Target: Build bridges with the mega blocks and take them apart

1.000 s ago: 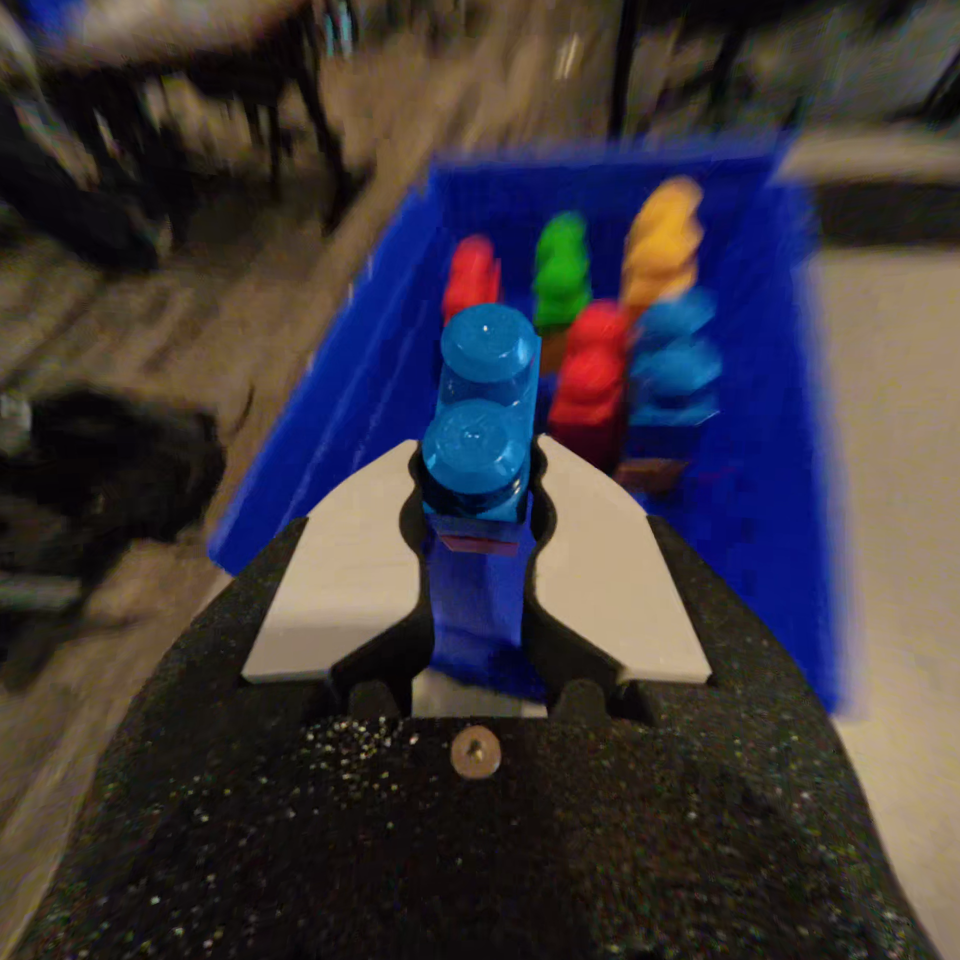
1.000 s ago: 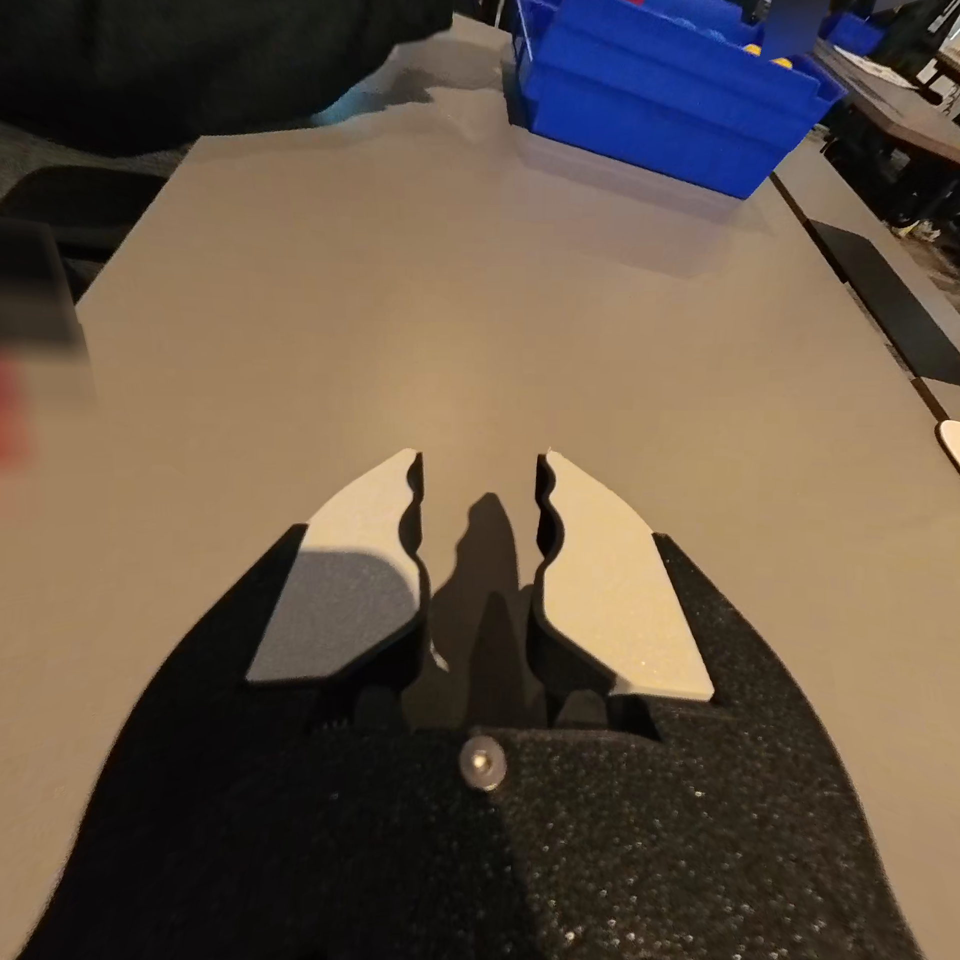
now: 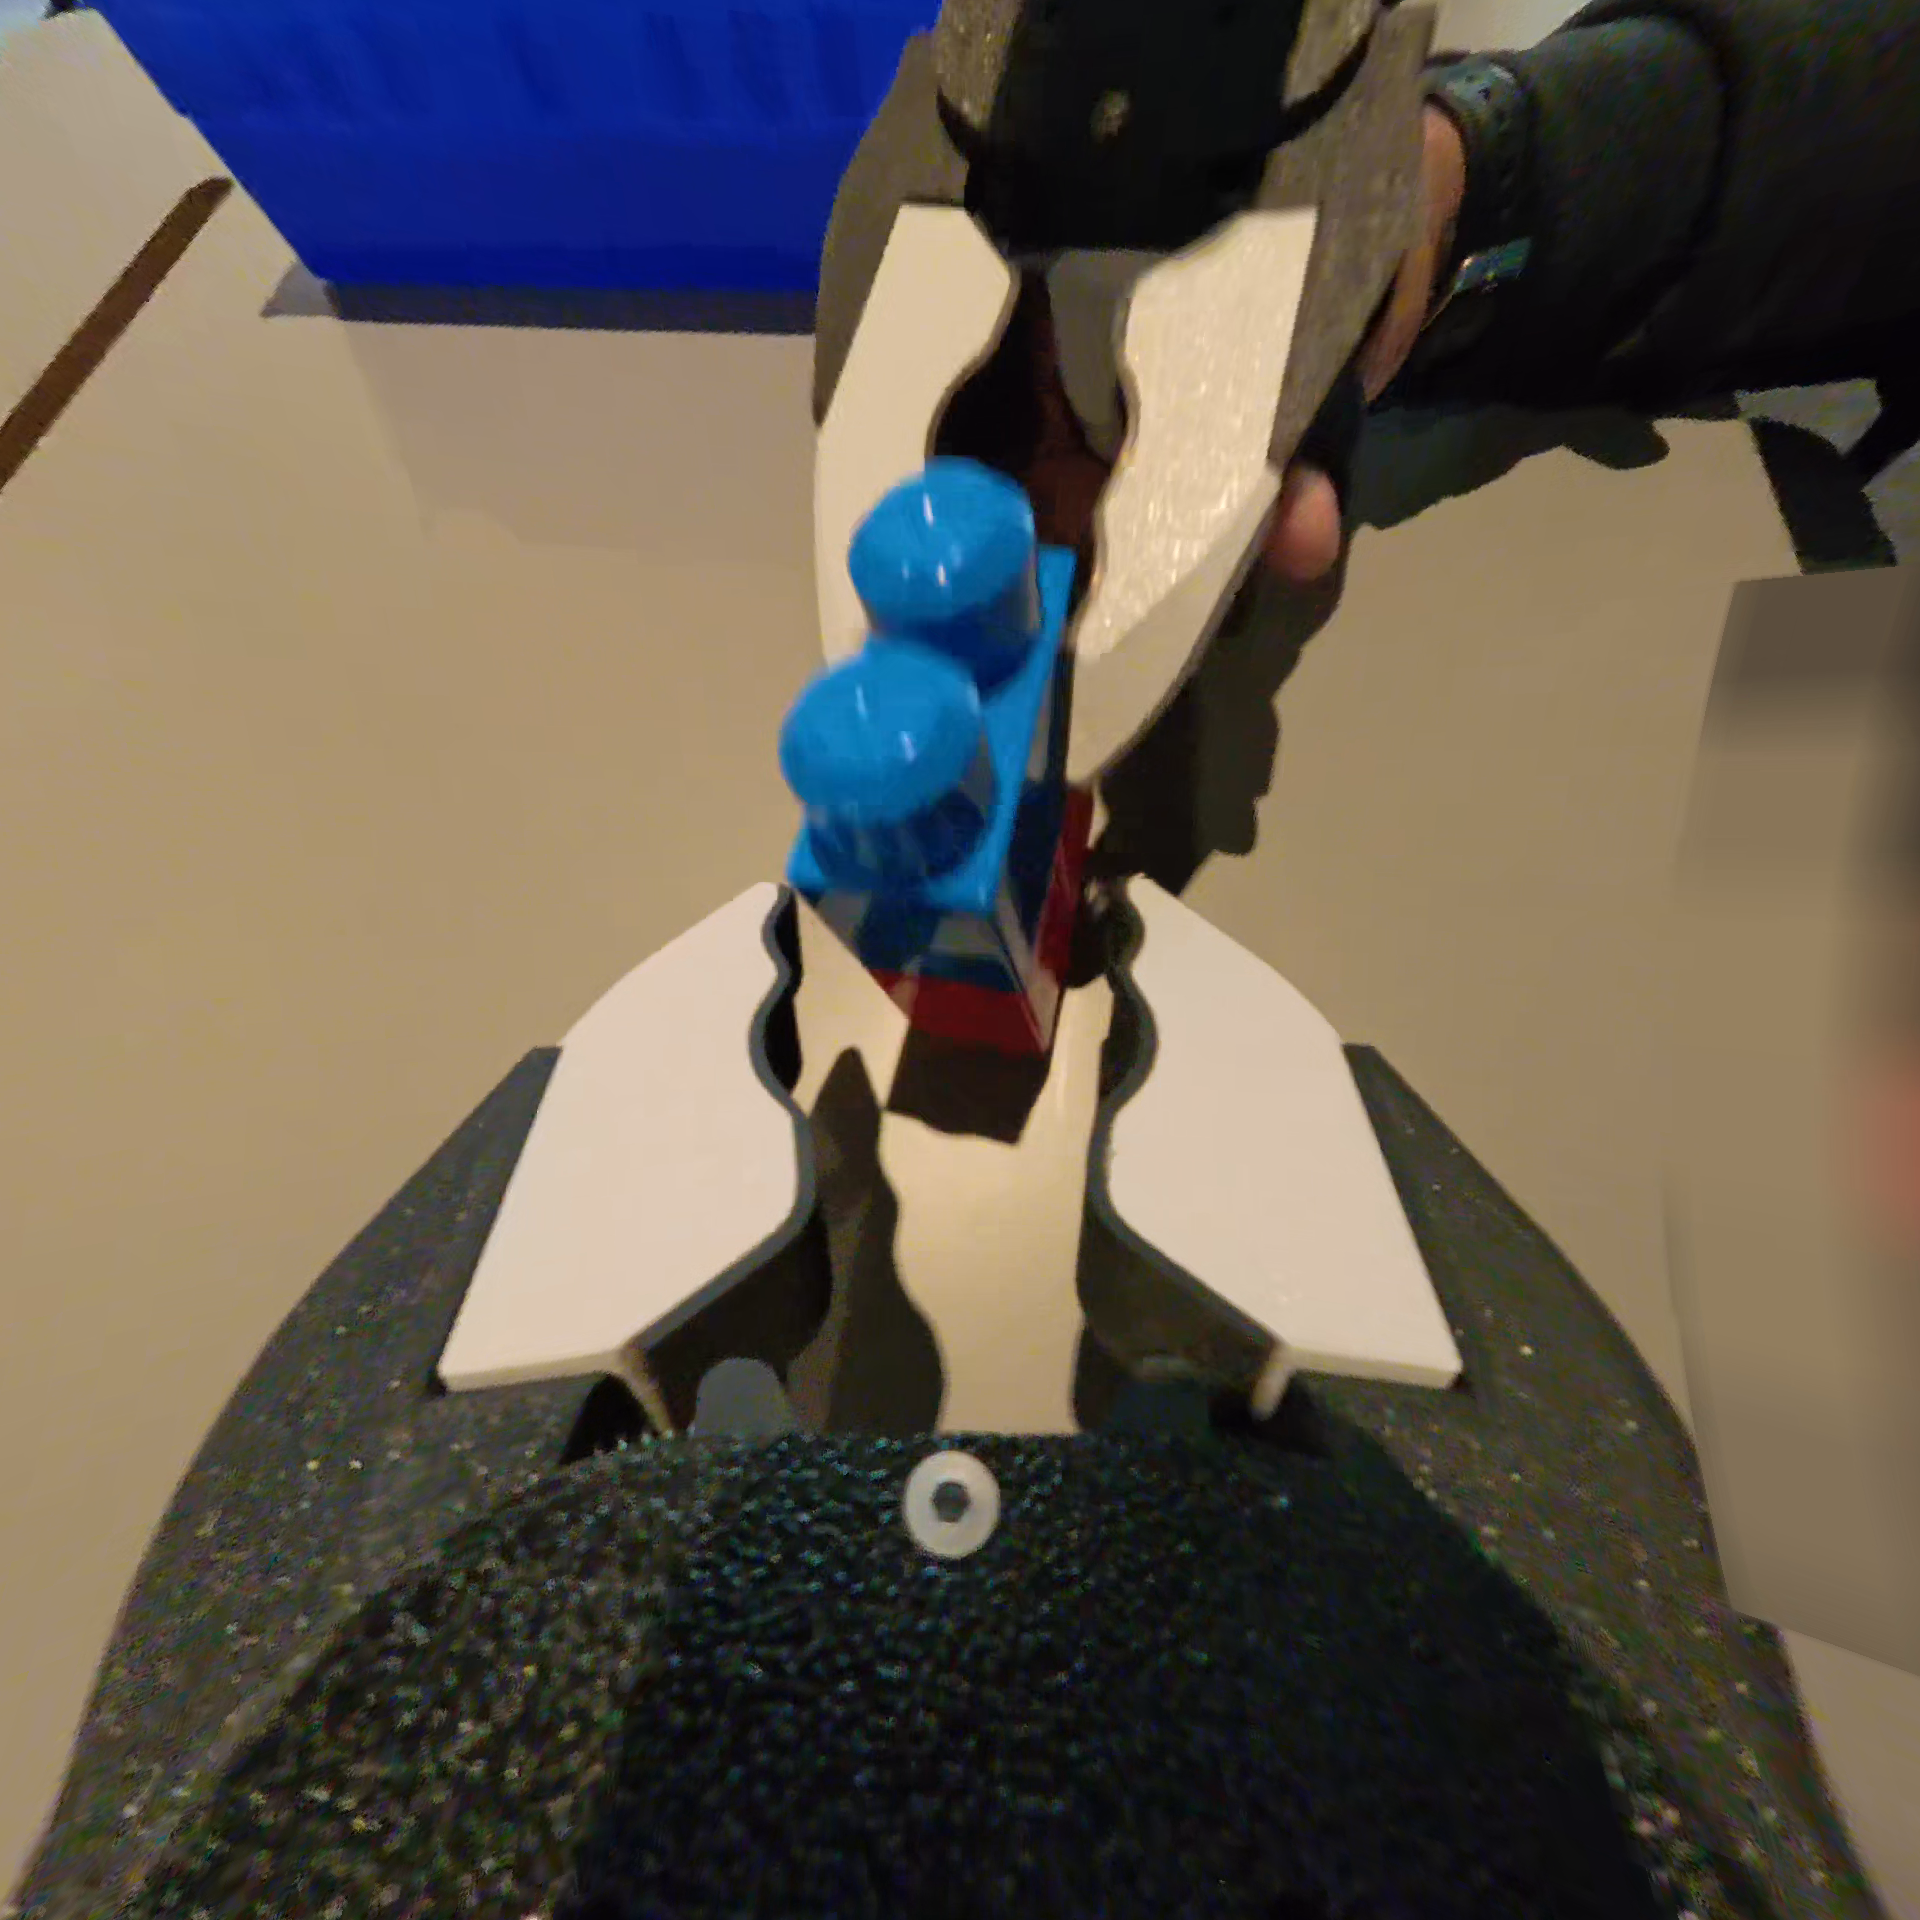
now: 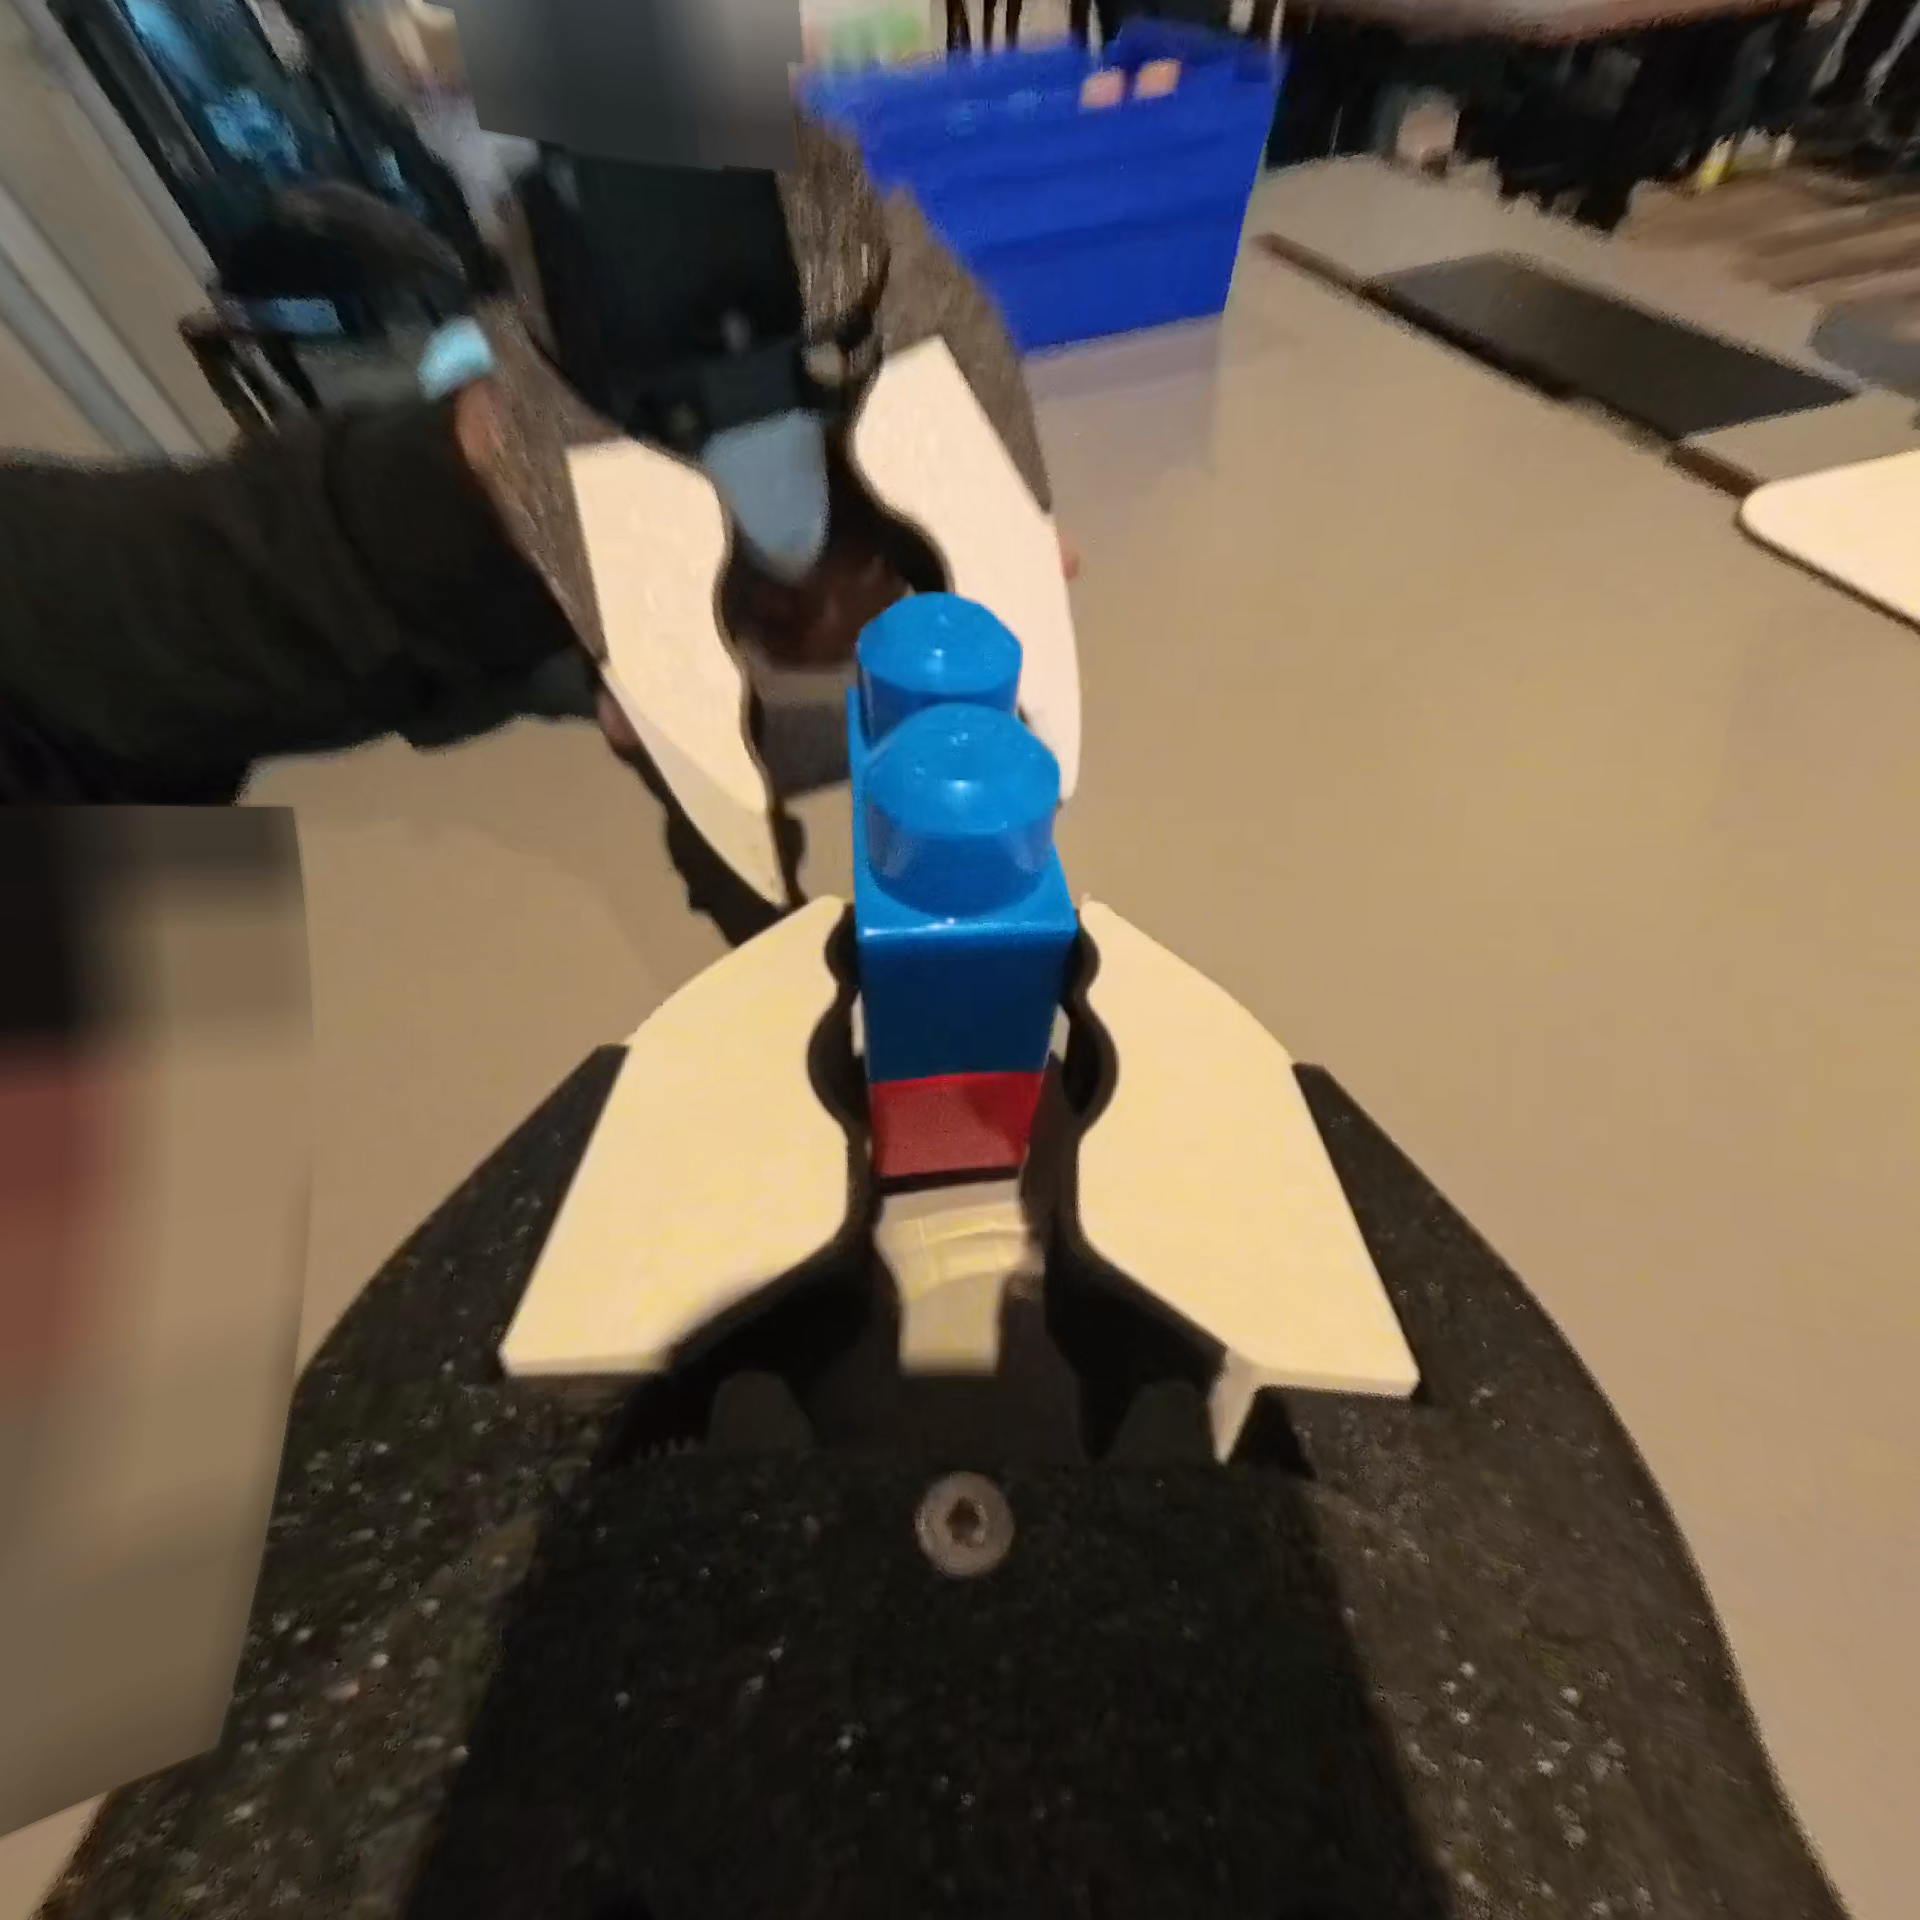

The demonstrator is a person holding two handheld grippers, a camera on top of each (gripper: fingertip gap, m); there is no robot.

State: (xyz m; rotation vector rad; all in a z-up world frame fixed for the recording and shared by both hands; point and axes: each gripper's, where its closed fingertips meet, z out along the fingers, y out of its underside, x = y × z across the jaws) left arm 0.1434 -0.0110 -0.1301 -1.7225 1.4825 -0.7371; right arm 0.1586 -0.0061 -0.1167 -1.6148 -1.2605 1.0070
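A pale counter (image 3: 416,727) fills most of both views. A blue bin (image 3: 520,135) stands on it well beyond the fingers. From the right wrist view its rim is blurred and its contents cannot be made out.

The two grippers face each other, tips nearly meeting. The left gripper (image 3: 956,904) has its fingers spread wide and released. The near end of the block stack sits in the gap between their tips, with clear space on the right side. The right gripper (image 4: 956,914) has its fingers drawn in against both sides of a blue block (image 4: 961,997), grasping it right at the fingertips. This two-stud block sits on top of a red block (image 4: 951,1127), which lies lower between the same fingers. Whether the stack rests on the counter or hangs just above it cannot be told.
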